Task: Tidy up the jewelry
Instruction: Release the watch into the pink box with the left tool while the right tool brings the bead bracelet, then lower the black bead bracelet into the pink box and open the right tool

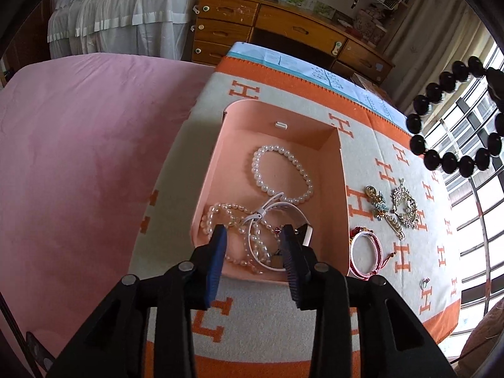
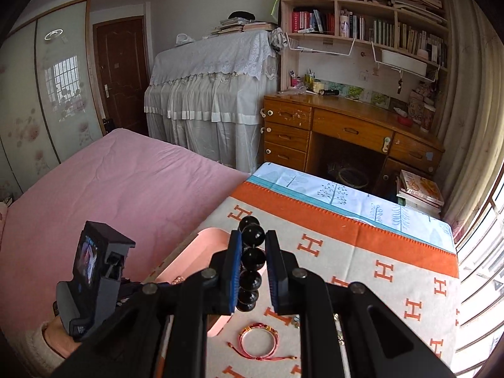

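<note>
Holding: black bead bracelet clamped between the fingers of the right gripper, lifted well above the blanket; seen from the left wrist as a hanging loop at upper right.
Left gripper: spread wide with nothing between the pads, poised over the near end of the pink box.
Inside box: round pearl bracelet lying flat toward the far end; pearl strand heaped at the near left corner; white strap piece lying across that strand.
Outside box, right side: red and pink cord bracelet just beside the box wall; gold brooch and rhinestone brooch close together farther right; small ring apart, toward the near edge.
Surface: orange and cream H-pattern blanket under the box and loose pieces.
Beyond: pink bedspread at left, wooden desk at the far end.
Right wrist view: cord bracelet directly below the gripped beads.
</note>
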{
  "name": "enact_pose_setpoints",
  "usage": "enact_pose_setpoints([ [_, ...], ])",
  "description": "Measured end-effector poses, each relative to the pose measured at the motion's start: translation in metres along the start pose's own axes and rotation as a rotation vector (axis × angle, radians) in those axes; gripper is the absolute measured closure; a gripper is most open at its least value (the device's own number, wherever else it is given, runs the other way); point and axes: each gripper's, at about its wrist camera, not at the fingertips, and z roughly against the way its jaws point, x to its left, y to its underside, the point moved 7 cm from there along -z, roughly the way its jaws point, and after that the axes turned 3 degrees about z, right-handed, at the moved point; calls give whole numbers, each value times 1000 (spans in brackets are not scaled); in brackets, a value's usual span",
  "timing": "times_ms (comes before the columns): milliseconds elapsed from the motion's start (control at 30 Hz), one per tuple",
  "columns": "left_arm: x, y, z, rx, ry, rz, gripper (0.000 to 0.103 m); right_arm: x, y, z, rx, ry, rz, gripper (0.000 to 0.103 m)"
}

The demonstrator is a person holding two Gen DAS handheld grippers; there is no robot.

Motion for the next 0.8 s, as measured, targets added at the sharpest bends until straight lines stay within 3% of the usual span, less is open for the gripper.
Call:
enact_pose_setpoints([
  [67, 4, 2, 6, -21, 18, 17, 53, 10, -2, -15, 25, -9, 10, 88],
  [233, 9, 5, 15, -43, 33, 21, 52, 27, -1, -56, 104, -39, 4, 88],
  [367, 12, 4, 16, -56, 31, 24, 44, 39, 9, -87, 180, -72, -16, 88],
  [533, 15, 4, 16, -61, 27, 21, 44, 53, 23, -117, 264, -113, -37, 88],
  [700, 17, 4, 16, -72, 10, 16, 44, 63, 25, -130, 278, -161, -66, 88],
  [800, 18, 4, 15, -69, 2, 12, 44, 59, 29, -141, 291, -127, -60, 88],
])
